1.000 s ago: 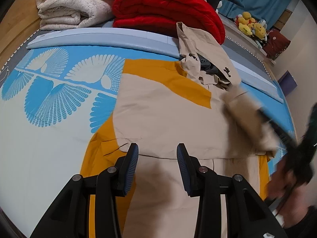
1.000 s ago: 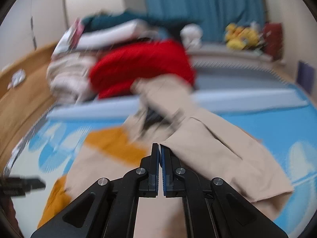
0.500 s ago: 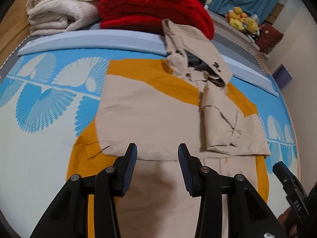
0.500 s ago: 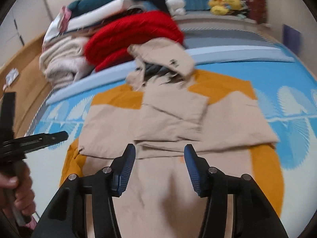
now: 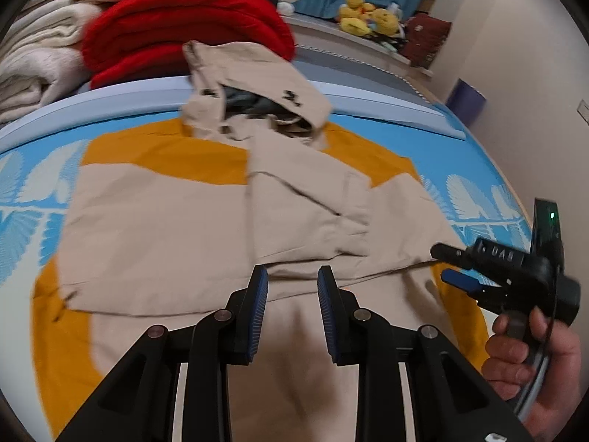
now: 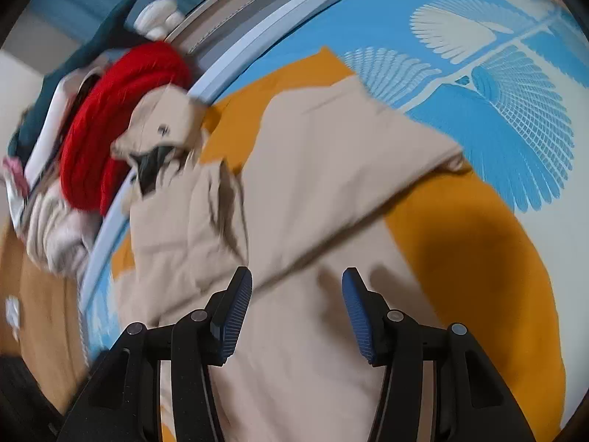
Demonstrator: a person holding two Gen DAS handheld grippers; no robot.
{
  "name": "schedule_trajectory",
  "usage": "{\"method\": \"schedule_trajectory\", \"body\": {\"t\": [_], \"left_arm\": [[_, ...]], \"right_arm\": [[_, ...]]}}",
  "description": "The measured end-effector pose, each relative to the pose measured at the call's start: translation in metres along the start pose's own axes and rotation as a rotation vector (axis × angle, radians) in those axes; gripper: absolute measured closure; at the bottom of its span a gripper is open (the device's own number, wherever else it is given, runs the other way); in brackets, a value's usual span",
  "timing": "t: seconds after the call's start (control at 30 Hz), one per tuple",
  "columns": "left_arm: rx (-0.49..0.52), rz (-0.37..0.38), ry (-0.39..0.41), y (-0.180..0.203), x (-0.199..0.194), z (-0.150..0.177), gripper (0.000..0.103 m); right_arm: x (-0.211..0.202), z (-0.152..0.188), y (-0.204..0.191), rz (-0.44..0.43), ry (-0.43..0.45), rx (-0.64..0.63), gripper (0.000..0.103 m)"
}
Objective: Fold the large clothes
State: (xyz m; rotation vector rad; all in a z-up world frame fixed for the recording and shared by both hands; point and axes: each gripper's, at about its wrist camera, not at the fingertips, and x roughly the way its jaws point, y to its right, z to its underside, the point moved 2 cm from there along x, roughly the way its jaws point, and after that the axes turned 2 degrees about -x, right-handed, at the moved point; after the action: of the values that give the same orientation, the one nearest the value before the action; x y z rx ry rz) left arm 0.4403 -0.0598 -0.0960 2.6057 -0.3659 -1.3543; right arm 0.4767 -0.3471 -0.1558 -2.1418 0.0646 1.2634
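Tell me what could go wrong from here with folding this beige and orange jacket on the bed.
1. The hood lies bunched against the red blanket, so a lengthwise fold may trap it crooked.
2. The folded sleeve lies loose on the jacket; lifting the hem could slide it open.
3. Both the left gripper and the right gripper are open and holding nothing, so a shallow pinch might catch only one layer.

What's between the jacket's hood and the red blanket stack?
A pale blue padded border strip runs between hood and red blanket; the hood's tip overlaps it. Left wrist view.
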Motion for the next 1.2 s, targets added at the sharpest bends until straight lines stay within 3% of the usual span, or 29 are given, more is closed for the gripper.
{"method": "schedule_trajectory", "body": {"t": [0.13, 0.17, 0.2, 0.23, 0.27, 0.4, 0.43, 0.47, 0.53, 0.57, 0.6, 0.77, 0.9, 0.97, 1.03, 1.07, 1.13, 1.17, 1.2], "left_arm": [[0.025, -0.009, -0.036, 0.028, 0.04, -0.006, 0.078], [0.023, -0.011, -0.045, 0.033, 0.049, -0.009, 0.078], [0.021, -0.009, -0.052, 0.04, 0.06, -0.012, 0.077], [0.02, -0.008, -0.058, 0.049, 0.073, -0.016, 0.074], [0.024, -0.013, -0.06, 0.053, 0.081, -0.018, 0.071], [0.037, -0.029, -0.089, 0.078, 0.121, -0.024, 0.03], [0.05, -0.044, -0.114, 0.081, 0.132, -0.022, 0.029], [0.07, -0.083, -0.132, 0.081, 0.141, -0.019, 0.029], [0.125, -0.193, -0.165, 0.075, 0.154, -0.015, 0.066], [0.119, -0.169, -0.162, 0.067, 0.148, -0.016, 0.07], [0.087, -0.13, -0.14, 0.058, 0.135, -0.02, 0.086], [-0.123, -0.102, 0.068, -0.024, 0.02, -0.034, 0.087], [-0.312, -0.124, 0.113, -0.11, -0.04, -0.024, 0.082], [-0.355, -0.146, 0.131, -0.142, -0.055, -0.018, 0.078], [-0.389, -0.153, 0.138, -0.164, -0.064, -0.01, 0.064], [-0.423, -0.146, 0.152, -0.174, -0.065, -0.005, 0.063], [-0.544, -0.114, 0.144, -0.194, -0.058, 0.004, 0.062], [-0.64, -0.057, 0.1, -0.206, -0.047, 0.006, 0.062], [-0.674, 0.016, 0.09, -0.208, -0.038, 0.004, 0.062]], "right_arm": [[0.004, -0.016, 0.02, -0.031, -0.003, 0.08, 0.051], [0.007, -0.018, 0.023, -0.026, -0.005, 0.094, 0.055], [0.01, -0.02, 0.029, -0.016, -0.011, 0.113, 0.062], [0.014, -0.022, 0.034, -0.017, -0.024, 0.136, 0.081], [0.016, -0.022, 0.037, -0.027, -0.032, 0.16, 0.088], [0.017, -0.024, 0.044, -0.016, -0.022, 0.176, 0.098], [0.017, -0.024, 0.045, -0.014, -0.024, 0.185, 0.099], [0.017, -0.025, 0.046, -0.022, -0.03, 0.197, 0.1], [0.017, -0.026, 0.045, -0.03, -0.028, 0.193, 0.1], [0.016, -0.027, 0.044, -0.029, -0.025, 0.188, 0.1], [0.016, -0.028, 0.043, -0.03, -0.021, 0.183, 0.1], [0.014, -0.028, 0.042, -0.035, -0.023, 0.187, 0.1], [0.012, -0.027, 0.04, -0.027, -0.026, 0.191, 0.1], [0.011, -0.026, 0.038, -0.019, -0.02, 0.189, 0.098], [0.01, -0.025, 0.036, -0.019, -0.016, 0.191, 0.098], [0.011, -0.025, 0.036, -0.017, -0.018, 0.194, 0.097], [0.014, -0.023, 0.037, -0.021, -0.032, 0.203, 0.093], [0.017, -0.021, 0.039, -0.031, -0.043, 0.215, 0.092], [0.018, -0.02, 0.039, -0.035, -0.048, 0.221, 0.092]]}}
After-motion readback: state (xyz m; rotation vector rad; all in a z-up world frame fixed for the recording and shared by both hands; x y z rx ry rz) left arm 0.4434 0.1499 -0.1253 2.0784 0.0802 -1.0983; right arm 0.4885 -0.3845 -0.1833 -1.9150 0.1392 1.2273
